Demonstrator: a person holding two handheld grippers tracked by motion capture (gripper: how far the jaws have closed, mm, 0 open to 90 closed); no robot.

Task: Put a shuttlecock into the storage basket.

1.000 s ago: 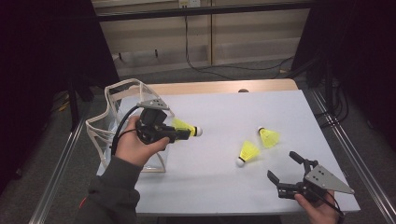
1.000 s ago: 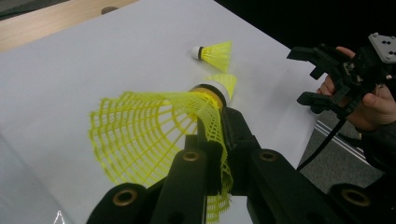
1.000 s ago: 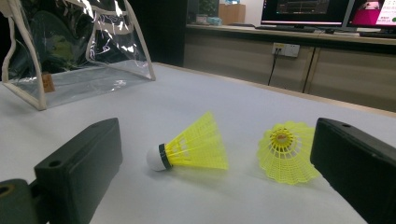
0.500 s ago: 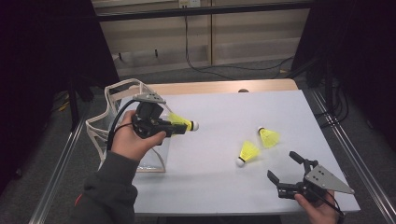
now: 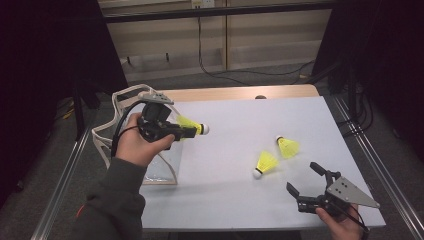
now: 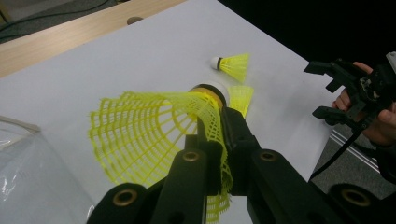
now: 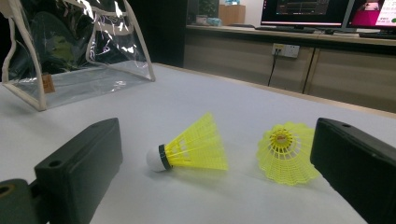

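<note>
Shuttlecock [image 6: 154, 135], pinched by its yellow skirt in the left gripper [image 5: 187, 131], hangs seemingly beside the clear bag [image 5: 117, 107], while the right gripper [image 5: 303, 183] rests wide-jawed on the desk [image 5: 235, 195].

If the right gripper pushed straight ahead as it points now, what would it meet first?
Likely the shuttlecock lying on its side, straight ahead of the open right gripper; the second shuttlecock sits just right of it. Depth is uncertain.

The shuttlecock [image 6: 154, 135] has a yellow plastic mesh skirt; the bag [image 7: 79, 51] is clear glossy plastic; the table [image 5: 235, 120] looks matt white.
</note>
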